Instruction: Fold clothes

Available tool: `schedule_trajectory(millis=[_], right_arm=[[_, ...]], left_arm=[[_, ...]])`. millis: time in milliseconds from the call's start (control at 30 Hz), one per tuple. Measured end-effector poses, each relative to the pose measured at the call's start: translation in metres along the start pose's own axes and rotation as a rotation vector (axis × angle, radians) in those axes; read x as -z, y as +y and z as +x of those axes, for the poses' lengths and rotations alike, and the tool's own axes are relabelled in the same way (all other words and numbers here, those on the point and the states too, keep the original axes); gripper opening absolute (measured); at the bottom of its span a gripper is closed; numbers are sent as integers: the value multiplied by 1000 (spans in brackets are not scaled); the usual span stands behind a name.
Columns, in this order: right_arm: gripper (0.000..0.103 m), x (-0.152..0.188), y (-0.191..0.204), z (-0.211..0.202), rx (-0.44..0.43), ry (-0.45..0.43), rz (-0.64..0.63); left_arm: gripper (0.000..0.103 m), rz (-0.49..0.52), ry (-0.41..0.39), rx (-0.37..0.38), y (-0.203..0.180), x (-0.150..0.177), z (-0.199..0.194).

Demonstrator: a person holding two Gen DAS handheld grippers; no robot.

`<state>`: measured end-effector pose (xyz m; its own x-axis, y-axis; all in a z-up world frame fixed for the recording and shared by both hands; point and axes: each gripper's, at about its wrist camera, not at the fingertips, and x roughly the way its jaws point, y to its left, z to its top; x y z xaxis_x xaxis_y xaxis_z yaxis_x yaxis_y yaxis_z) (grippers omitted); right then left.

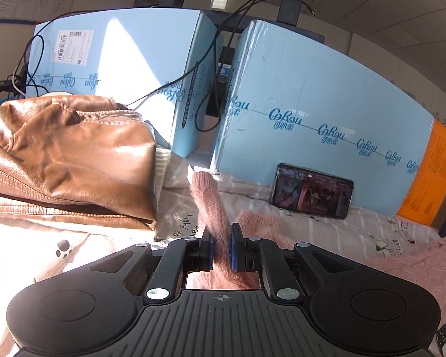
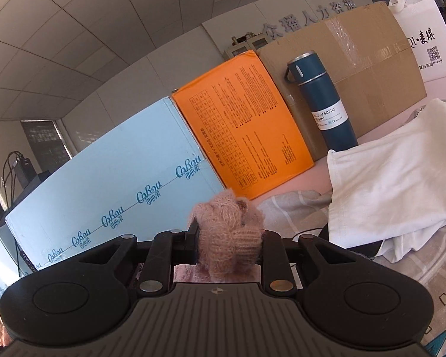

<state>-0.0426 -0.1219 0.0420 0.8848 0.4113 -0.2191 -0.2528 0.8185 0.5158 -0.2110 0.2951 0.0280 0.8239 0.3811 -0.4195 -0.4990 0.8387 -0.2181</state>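
Pink knit: I see a fuzzy pink sweater (image 1: 214, 208) caught in both of my grippers; one strip of it runs forward from the left gripper toward the blue boxes, and more of it spreads over the bedsheet at the lower right of the left view.
Left gripper (image 1: 221, 247): my blue pads are clamped tight on a narrow strip of the knit, nearly together.
Right gripper (image 2: 229, 238): I have it clamped on a thick bunched wad of the same knit (image 2: 227, 232), which bulges up above the fingers and hides the pad on the right.
Leather jacket (image 1: 71, 154): tan, folded into a stack, lying to the left of the sweater strip on the printed bedsheet (image 1: 342, 232).
Blue boxes (image 1: 312, 119): two pale blue cartons stand behind the clothes, cables hanging over them.
Phone (image 1: 312, 190): I see it leaning on its side against the right-hand blue box, screen lit.
Orange box (image 2: 243, 125): next to the blue carton in the right view.
Bottle (image 2: 324, 101): dark blue vacuum bottle, upright before a brown carton (image 2: 356, 59).
White garment (image 2: 395, 172): loosely piled to the right, just in front of the bottle.
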Motion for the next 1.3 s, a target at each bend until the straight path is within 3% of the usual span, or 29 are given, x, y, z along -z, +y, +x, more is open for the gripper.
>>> schedule_trajectory(millis=[100,200,333,367,433,500,567,667,767,833,900,1067,1167,1300], right_arm=[[19,6,-13,11,34,42,31],[19,9,-21,17,65,49,36],[19,5,-28,4,46,0,86],[19,5,-30,1,44,-5,95],[20,6,-34,0,54,24,107],[22,8,-39,4,89,74,117],[27,11,-42,8,142,108,123],[48,13,-42,6,220,89,110],[62,13,-42,-3,269,20,95],[66,12,-44,-6,264,2,107],[70,10,-45,-8,250,0,117],[74,9,-45,-7,237,11,126],[74,9,-45,-6,233,22,131],[75,10,-45,-5,228,38,135]], left_arm=[[10,10,37,-15,0,4,10],[8,23,-14,0,-2,6,8],[9,59,-31,-39,-1,2,-2],[14,70,-31,-56,1,3,-4],[17,110,-14,-110,3,5,-6],[29,157,9,-156,5,8,-6],[54,206,11,-228,7,10,-9],[68,247,-24,-352,13,10,-17],[79,199,-94,-432,20,-2,-27],[87,135,-155,-384,19,-13,-35],[91,110,-146,-285,6,-22,-30],[92,94,22,42,-44,-34,18],[92,168,133,62,-70,-34,60],[92,221,252,8,-71,-17,96]])
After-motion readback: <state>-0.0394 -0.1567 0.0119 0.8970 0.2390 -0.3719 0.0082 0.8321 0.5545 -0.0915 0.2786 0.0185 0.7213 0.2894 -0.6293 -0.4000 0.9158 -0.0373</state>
